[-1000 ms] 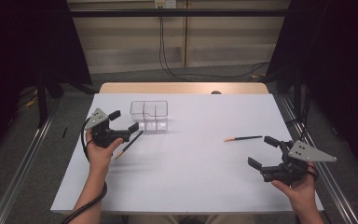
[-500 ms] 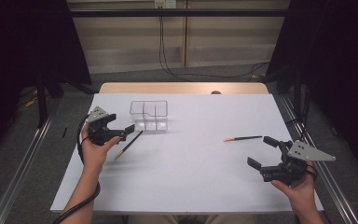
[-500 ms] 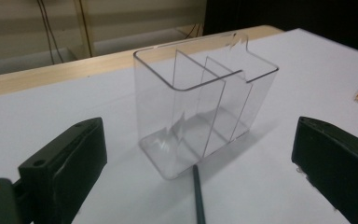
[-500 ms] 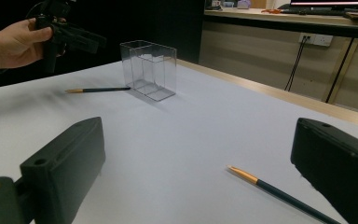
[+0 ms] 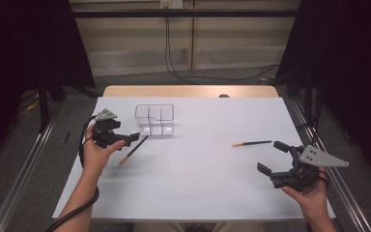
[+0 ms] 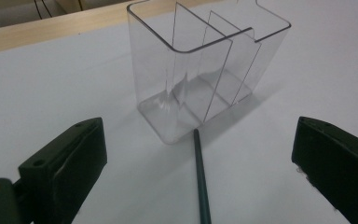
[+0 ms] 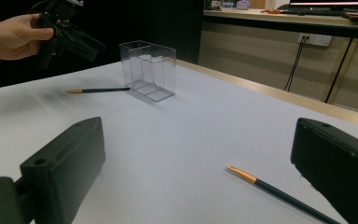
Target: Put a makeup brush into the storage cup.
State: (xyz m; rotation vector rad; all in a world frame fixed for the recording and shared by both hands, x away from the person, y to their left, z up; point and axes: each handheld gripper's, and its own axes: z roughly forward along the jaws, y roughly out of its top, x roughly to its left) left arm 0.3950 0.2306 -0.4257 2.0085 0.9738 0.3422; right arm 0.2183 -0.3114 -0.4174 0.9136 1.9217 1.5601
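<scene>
A clear plastic divided box (image 5: pixel 154 118) stands on the white table (image 5: pixel 198 188), left of centre. A dark pencil (image 5: pixel 133 150) lies just in front of it, one end against the box base (image 6: pixel 168 133). My left gripper (image 5: pixel 129 139) hovers open over that pencil (image 6: pixel 200 186), which runs between its jaws toward the box (image 6: pixel 200 70). A second dark pencil (image 5: pixel 252 143) lies at the right. My right gripper (image 5: pixel 272 156) is open just short of that pencil (image 7: pixel 279 193), holding nothing.
The right gripper view shows the box (image 7: pixel 148 70), the far pencil (image 7: pixel 98 90) and the other hand with its gripper (image 7: pixel 81 44). A wooden table edge (image 5: pixel 188 91) runs along the back. Cables hang down the wall behind.
My left gripper has turned so that its jaws point right, along the pencil toward the box. The right gripper has barely moved.
</scene>
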